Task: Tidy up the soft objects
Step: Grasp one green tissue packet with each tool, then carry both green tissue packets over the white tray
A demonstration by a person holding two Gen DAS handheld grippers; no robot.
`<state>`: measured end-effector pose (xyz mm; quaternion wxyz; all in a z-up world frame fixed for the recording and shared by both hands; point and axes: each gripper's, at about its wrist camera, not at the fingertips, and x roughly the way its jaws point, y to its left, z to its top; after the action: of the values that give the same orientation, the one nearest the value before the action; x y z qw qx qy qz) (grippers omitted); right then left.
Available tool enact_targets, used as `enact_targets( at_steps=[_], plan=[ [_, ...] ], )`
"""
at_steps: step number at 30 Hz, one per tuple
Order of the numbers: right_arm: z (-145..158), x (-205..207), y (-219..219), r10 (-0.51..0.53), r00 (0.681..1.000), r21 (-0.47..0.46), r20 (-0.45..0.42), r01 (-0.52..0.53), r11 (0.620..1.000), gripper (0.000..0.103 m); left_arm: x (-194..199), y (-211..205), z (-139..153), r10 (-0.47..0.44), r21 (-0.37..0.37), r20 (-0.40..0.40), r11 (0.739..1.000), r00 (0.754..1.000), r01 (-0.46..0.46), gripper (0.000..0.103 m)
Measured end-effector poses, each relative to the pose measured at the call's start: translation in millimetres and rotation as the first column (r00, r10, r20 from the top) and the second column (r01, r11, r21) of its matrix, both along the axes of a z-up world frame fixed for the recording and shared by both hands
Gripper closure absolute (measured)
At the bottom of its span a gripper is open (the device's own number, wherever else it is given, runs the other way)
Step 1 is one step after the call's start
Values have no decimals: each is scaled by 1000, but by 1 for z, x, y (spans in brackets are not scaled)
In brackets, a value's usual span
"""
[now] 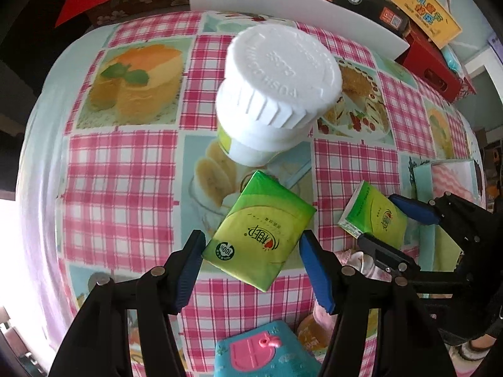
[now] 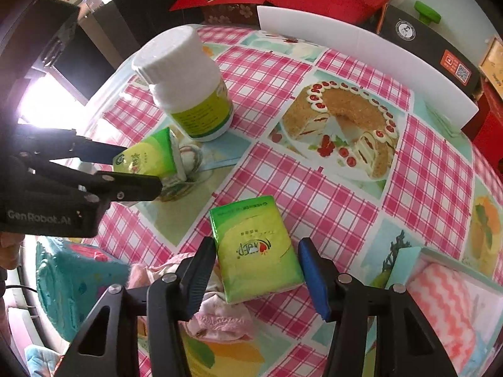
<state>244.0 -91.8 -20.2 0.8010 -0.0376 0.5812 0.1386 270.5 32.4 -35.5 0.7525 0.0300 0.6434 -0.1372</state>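
Two green tissue packs are in play. One pack [image 1: 261, 216] sits skewed between the blue pads of my left gripper [image 1: 251, 244], which is shut on it. The right wrist view shows this pack [image 2: 147, 155] held clear above the tablecloth by the left gripper [image 2: 141, 168]. The second pack [image 2: 254, 251] lies flat on the checked cloth, its lower end over a pink cloth [image 2: 220, 311]. My right gripper [image 2: 256, 246] straddles it, with a pad against each long side. The left wrist view shows that right gripper [image 1: 377, 218] around the same pack [image 1: 375, 212].
A white bottle [image 2: 185, 84] with a green label stands just behind the lifted pack. A teal pouch [image 2: 72, 279] lies at the near left. An open box [image 2: 405, 260] holding a pink wavy cloth sits at the right. A white board [image 2: 361, 53] and red boxes line the table's far edge.
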Motion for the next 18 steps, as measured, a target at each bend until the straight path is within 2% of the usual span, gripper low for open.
enact_targets(
  at_steps=[9,18],
  plan=[
    [23,-16,-11,-27,999,28,23,27,999,49,-23,11,39,39,-34,90,999,995,-36,40],
    [44,-32,-26,-61,996,70,57,57,996,51,-44,25,92,84,-101,185,993,979,-66,40]
  ],
)
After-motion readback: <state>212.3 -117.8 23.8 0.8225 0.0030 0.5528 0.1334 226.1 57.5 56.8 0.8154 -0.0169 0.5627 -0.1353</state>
